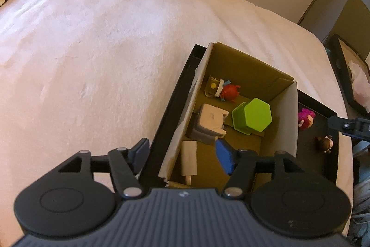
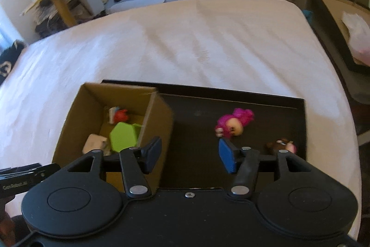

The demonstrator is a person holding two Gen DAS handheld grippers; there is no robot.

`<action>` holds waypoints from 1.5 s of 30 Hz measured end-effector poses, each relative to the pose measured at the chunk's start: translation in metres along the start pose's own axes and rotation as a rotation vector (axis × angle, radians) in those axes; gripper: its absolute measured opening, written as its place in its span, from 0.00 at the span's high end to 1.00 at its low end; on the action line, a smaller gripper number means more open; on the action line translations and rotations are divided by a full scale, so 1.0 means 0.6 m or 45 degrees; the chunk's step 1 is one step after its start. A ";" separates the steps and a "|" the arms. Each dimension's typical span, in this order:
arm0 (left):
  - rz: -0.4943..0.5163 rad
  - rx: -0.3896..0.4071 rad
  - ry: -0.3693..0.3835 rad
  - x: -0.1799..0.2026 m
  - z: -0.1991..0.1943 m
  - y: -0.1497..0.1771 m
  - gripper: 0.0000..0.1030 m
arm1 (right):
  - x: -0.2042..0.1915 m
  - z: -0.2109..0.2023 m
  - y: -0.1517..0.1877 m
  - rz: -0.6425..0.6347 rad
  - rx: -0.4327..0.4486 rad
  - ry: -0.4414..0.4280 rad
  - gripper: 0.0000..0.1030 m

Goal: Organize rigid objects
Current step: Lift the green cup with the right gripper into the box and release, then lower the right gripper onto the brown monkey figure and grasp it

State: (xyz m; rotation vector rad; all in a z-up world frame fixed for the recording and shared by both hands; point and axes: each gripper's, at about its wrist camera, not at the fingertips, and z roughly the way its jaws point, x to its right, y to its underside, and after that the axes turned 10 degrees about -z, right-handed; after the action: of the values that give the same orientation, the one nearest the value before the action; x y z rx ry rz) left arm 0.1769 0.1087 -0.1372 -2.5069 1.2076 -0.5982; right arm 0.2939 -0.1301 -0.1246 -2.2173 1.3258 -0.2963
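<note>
My right hand-held gripper (image 2: 189,155) hangs wide and empty above the pink doll (image 2: 233,123); careless closing could knock it along the black tray (image 2: 298,112).

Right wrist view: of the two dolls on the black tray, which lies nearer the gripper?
The brown doll, low at the tray's right end beside the right gripper; the pink-haired doll lies farther up.

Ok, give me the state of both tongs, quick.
Left tongs: open, holding nothing, above the cardboard box.
Right tongs: open, holding nothing, over the black tray.
</note>
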 end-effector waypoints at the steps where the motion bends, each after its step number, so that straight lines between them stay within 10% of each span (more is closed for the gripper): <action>1: 0.003 0.004 -0.007 0.002 -0.001 0.000 0.37 | 0.012 -0.002 0.002 0.017 0.006 -0.003 0.43; 36: 0.126 0.031 -0.261 0.088 0.040 0.017 0.19 | 0.247 0.072 0.076 0.248 0.053 -0.234 0.51; 45: 0.137 0.028 -0.305 0.093 0.046 0.014 0.19 | 0.236 0.106 0.076 0.132 0.036 -0.124 0.51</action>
State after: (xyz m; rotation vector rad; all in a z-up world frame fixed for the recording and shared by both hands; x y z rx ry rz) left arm 0.2161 0.0620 -0.1517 -2.3949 1.2273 -0.2738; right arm 0.3576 -0.2488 -0.2143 -2.1035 1.3698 -0.1652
